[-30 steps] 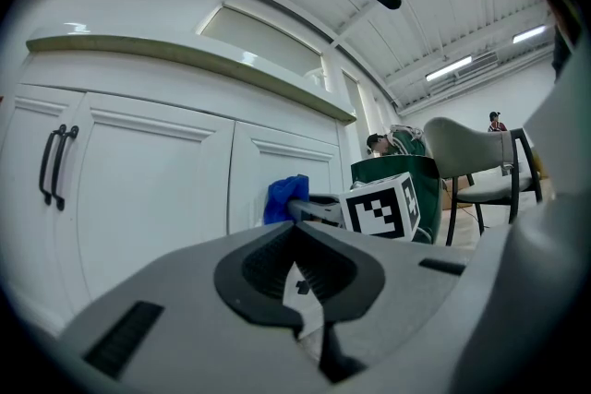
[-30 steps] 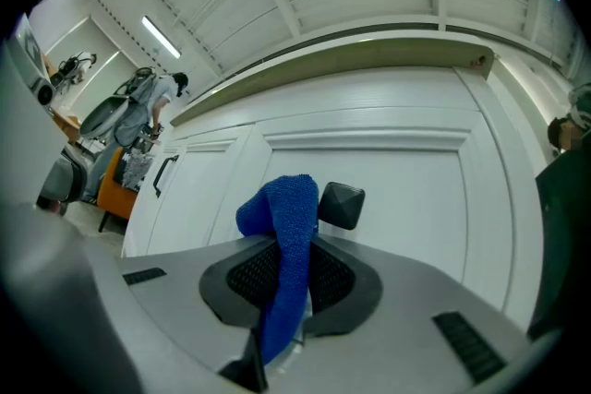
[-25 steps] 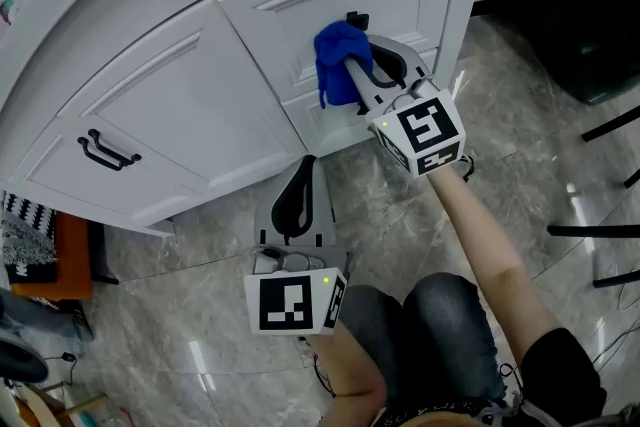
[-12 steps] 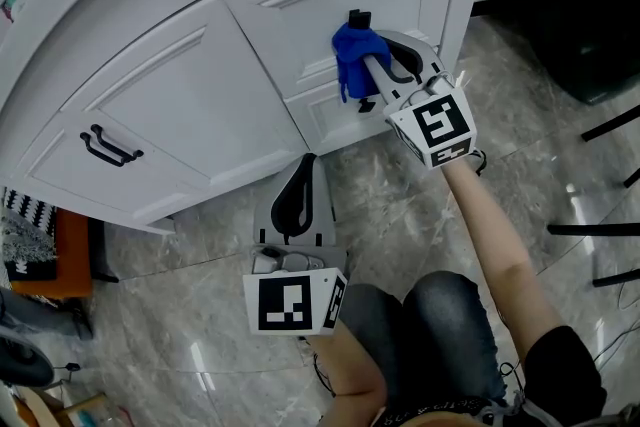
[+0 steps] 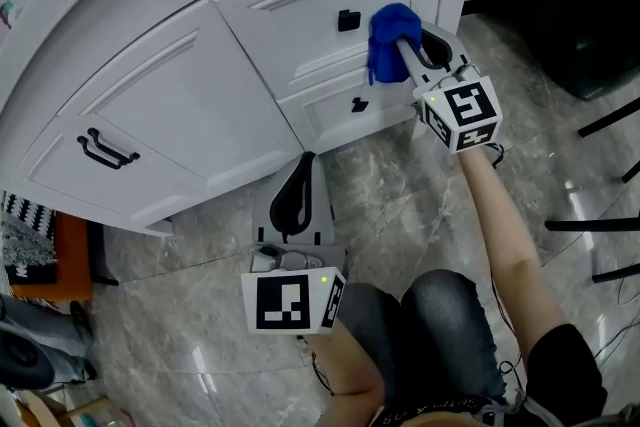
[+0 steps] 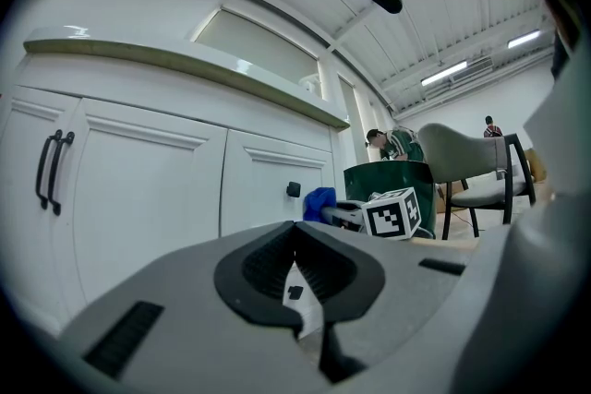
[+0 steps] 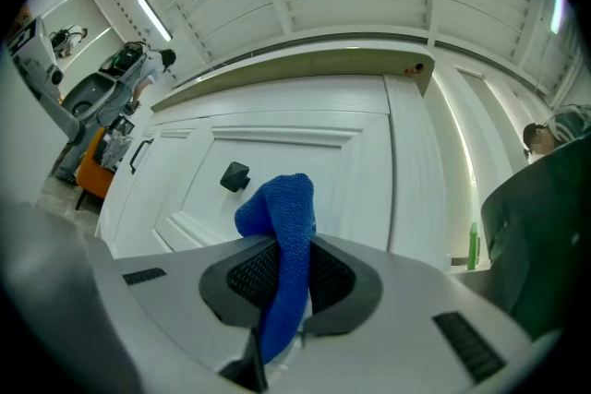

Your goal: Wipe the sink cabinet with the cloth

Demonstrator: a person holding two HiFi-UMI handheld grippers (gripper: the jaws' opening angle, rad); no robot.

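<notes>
Cloth (image 5: 388, 35) in R tongs (image 5: 404, 53) nr cabinet (image 5: 190, 105) corner.

Two grippers (image 5: 303, 170) (image 5: 408, 53), one cloth (image 5: 388, 23), two knobs (image 5: 347, 20) (image 5: 360, 104) (black, square), two bar handles (image 5: 110, 150).

Right of the knob (image 5: 348, 19), cloth (image 5: 392, 40) against drawer front (image 5: 300, 40)

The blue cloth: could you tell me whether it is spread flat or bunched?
Bunched: the blue cloth stands in a wad, pinched between the right gripper's jaws.
</notes>
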